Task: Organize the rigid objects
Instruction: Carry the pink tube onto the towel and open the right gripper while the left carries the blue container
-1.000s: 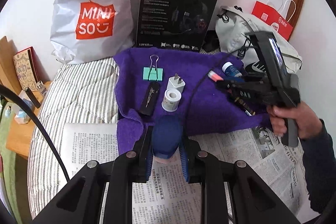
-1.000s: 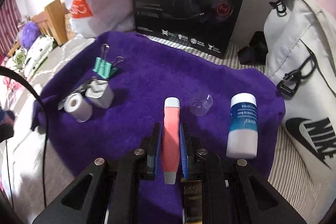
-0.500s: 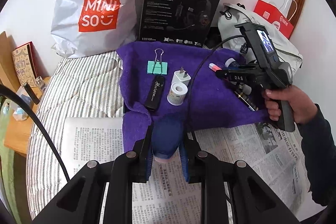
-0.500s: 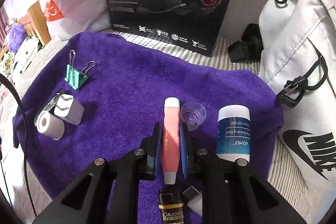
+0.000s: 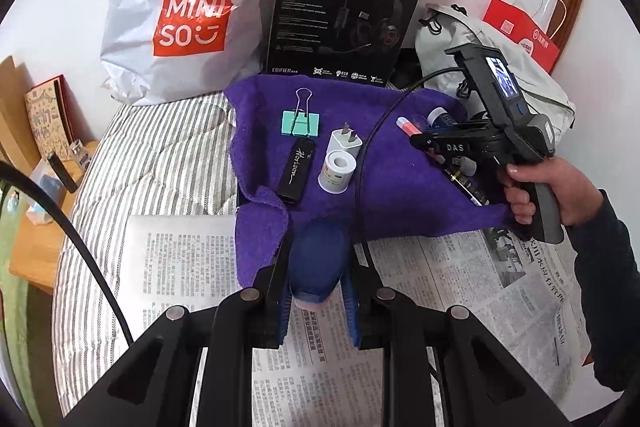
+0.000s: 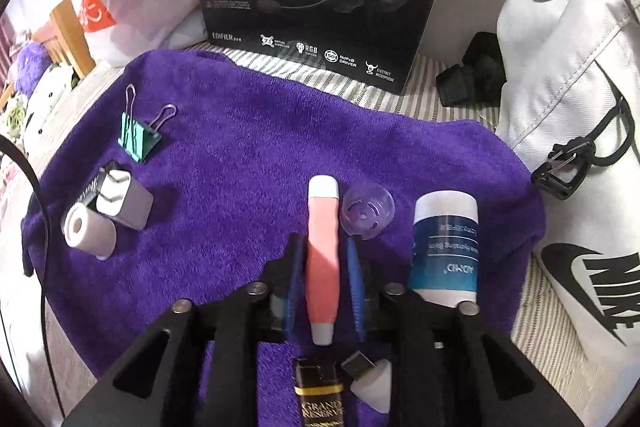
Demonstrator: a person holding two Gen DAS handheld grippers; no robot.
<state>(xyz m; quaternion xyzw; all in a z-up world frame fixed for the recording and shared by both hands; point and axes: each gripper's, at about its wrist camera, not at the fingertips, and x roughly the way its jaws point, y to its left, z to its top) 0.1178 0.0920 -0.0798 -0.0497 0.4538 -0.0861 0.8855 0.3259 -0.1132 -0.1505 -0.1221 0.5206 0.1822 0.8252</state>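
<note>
My left gripper [image 5: 316, 267] is shut on a dark blue rounded object [image 5: 316, 255], held above the near edge of the purple towel [image 5: 400, 183]. My right gripper [image 6: 323, 263] has its jaws parted a little around a pink and white tube [image 6: 322, 251] lying on the towel [image 6: 240, 163]; small gaps show on both sides. Beside the tube lie a clear dome cap [image 6: 366, 211] and a blue and white bottle [image 6: 445, 247]. A teal binder clip [image 5: 301, 122], white charger plug [image 5: 346, 143], white tape roll [image 5: 337, 171] and black lighter [image 5: 297, 171] lie at the towel's left.
A black headset box [image 5: 344, 23], a white Miniso bag [image 5: 180, 15] and a white Nike bag [image 6: 572, 107] stand behind the towel. Newspaper [image 5: 460, 291] covers the striped bedding in front. A black Grand Reserve item [image 6: 320, 399] and a white piece [image 6: 372, 383] lie under my right gripper.
My right gripper has lowered the pink tube onto the towel beside the clear cap and its jaws have parted slightly. My left gripper has drawn back a little, still holding the blue object.
</note>
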